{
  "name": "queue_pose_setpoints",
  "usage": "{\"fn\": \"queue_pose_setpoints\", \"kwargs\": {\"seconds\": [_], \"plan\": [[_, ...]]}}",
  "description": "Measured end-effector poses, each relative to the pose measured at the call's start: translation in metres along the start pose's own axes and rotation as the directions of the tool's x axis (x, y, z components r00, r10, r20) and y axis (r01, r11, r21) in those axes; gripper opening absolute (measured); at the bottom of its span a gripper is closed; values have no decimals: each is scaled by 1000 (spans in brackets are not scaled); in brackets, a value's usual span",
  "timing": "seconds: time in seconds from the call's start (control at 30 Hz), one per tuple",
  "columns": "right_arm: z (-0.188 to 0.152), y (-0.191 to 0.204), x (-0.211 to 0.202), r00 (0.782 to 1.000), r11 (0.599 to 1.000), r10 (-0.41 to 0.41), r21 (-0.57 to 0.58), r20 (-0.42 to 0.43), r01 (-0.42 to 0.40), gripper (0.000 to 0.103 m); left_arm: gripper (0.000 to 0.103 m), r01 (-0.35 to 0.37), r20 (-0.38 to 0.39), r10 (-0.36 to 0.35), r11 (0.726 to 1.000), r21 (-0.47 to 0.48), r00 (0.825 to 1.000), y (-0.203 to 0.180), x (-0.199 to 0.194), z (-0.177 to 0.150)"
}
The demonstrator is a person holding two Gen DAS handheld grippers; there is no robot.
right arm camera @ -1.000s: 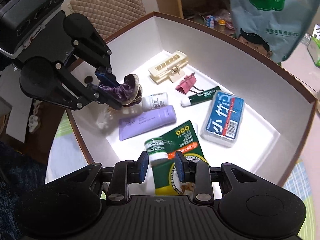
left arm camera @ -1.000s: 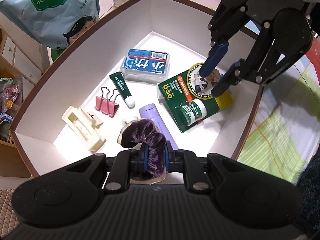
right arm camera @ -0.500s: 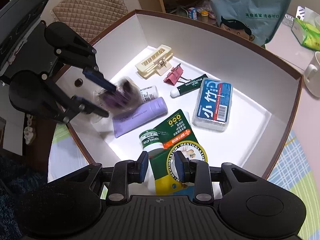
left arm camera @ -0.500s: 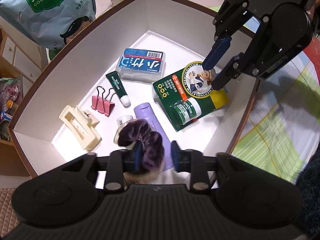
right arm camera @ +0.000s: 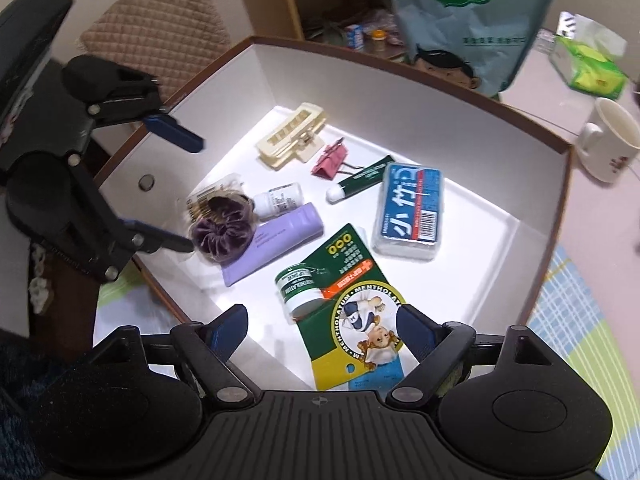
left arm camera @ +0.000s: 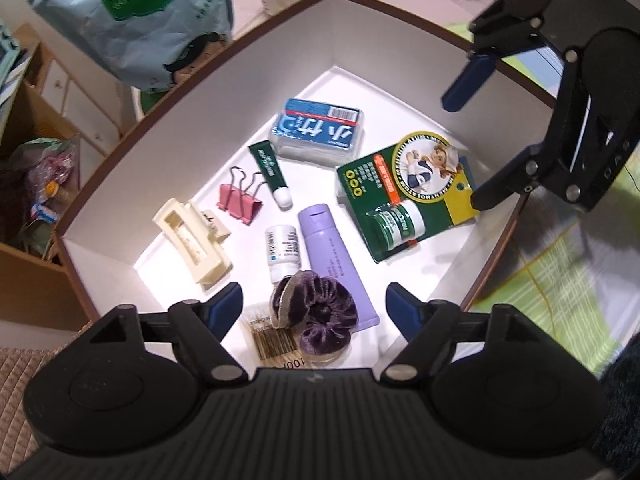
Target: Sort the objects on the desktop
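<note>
A purple velvet scrunchie (left arm camera: 320,316) lies in the near corner of the white, brown-rimmed box (left arm camera: 192,92), resting on a packet of hairpins (left arm camera: 276,340) and the lilac tube (left arm camera: 336,256). My left gripper (left arm camera: 314,304) hangs open just above the scrunchie, holding nothing. The right wrist view shows the scrunchie (right arm camera: 222,232) beside the left gripper (right arm camera: 188,192). My right gripper (right arm camera: 322,320) is wide open over the green Mentholatum card (right arm camera: 348,300), apart from it. In the left wrist view the right gripper (left arm camera: 476,144) is raised at the box's right wall.
The box also holds a blue pack (left arm camera: 318,132), green tube (left arm camera: 270,172), pink binder clip (left arm camera: 240,200), cream hair claw (left arm camera: 192,240) and small white bottle (left arm camera: 282,248). Outside stand a snack bag (left arm camera: 152,20), mugs (right arm camera: 612,140) and a quilted cushion (right arm camera: 160,36).
My left gripper opened and let go of the scrunchie, which dropped onto the hairpin packet in the box. My right gripper opened wide and rose from the green card.
</note>
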State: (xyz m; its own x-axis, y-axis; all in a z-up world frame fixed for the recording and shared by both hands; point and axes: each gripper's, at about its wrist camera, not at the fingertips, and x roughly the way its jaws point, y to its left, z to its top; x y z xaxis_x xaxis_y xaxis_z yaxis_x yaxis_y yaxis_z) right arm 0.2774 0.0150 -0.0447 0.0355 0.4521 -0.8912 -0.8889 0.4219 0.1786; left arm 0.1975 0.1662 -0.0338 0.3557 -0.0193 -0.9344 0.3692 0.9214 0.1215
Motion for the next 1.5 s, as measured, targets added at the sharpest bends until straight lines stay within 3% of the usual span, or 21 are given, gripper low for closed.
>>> {"fn": "queue_pose_setpoints", "kwargs": {"seconds": [0.3,0.5,0.97,1.5], "plan": [[-7,20,-30,992,985,-117,133,42,111,84,81,-71,17,74,989,-129,997,-10,-31,-7],[-22,34,-45,974,961,-221,182,55,207,84,81,-109,38,117,979,-171,992,-21,-51,-16],[-52,56,-80,959,936,-256,281,122,214,85,81,-167,77,188,959,-228,979,-49,-89,-44],[-75,70,-89,951,924,-293,285,97,256,85,81,-212,86,240,945,-250,967,-79,-113,-67]]}}
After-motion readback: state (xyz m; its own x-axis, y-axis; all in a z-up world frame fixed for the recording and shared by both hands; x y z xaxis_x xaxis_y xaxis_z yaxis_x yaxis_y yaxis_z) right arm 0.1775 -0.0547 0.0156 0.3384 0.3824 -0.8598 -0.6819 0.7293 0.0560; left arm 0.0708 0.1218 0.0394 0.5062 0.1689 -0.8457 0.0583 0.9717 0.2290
